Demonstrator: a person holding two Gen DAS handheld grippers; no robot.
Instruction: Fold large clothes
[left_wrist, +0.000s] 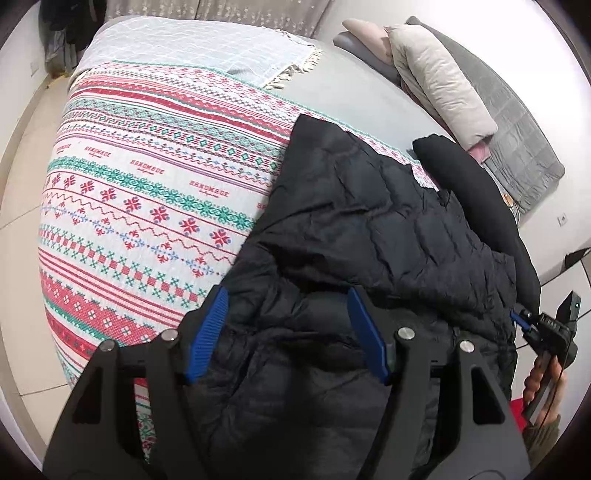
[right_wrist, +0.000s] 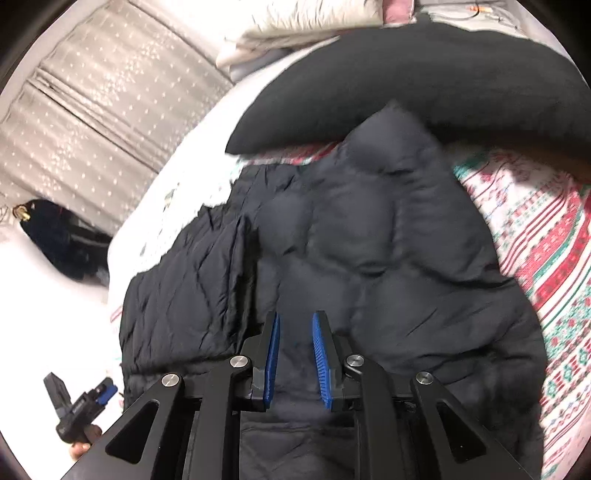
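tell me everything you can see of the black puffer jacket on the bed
The black puffer jacket is quilted, with a slightly shiny, crinkled shell that looks like nylon. It lies flat but rumpled on the patterned bedspread, one panel apparently folded over along a ridge. A plain black cloth lies against its far edge. Both grippers hover above it; neither grips it.

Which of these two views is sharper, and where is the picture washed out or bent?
Left wrist view: sharp, the patterned blanket crisp, though the fisheye bulges its stripes. Right wrist view: smeared with blur across the black jacket and blanket, and blown out white at the left beside the curtain.
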